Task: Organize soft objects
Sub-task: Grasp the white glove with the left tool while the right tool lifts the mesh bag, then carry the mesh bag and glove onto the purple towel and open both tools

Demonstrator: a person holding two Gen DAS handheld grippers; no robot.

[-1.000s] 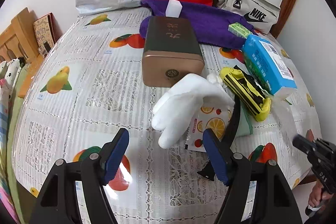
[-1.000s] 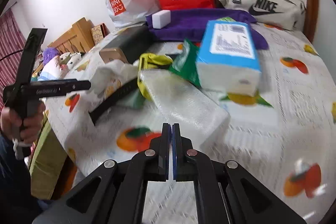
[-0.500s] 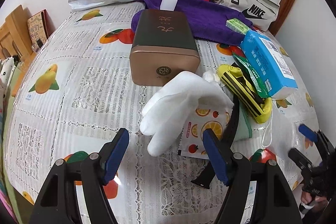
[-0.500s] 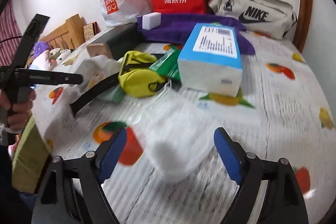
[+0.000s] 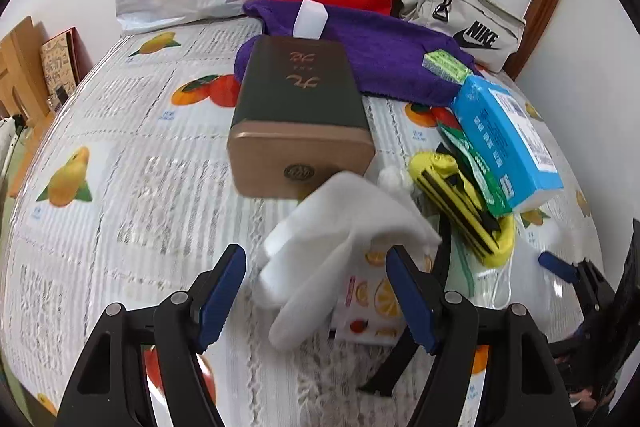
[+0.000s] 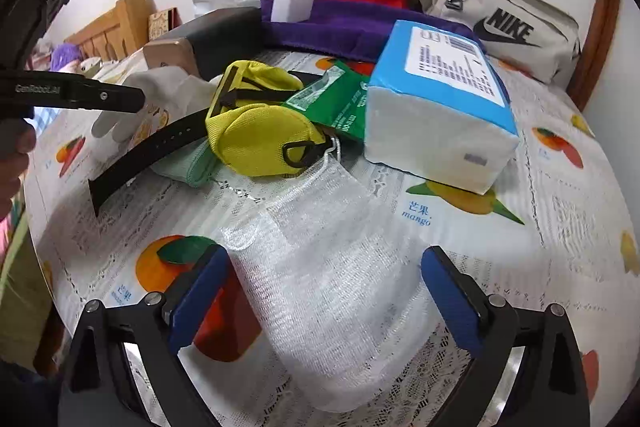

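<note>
Your right gripper (image 6: 320,291) is hovering over the white mesh pouch (image 6: 332,291), which is lying flat on the fruit-print counter (image 6: 560,227); its jaws are opening, with the pouch between them but not pinched. Your left gripper (image 5: 316,297) is holding its jaws apart around the white glove (image 5: 344,227), not pressing it. The glove is draping over a fruit-print packet (image 5: 372,307) just in front of the bronze tin (image 5: 300,115). The yellow pouch (image 6: 260,123) is sitting beside the blue tissue pack (image 6: 436,111).
</note>
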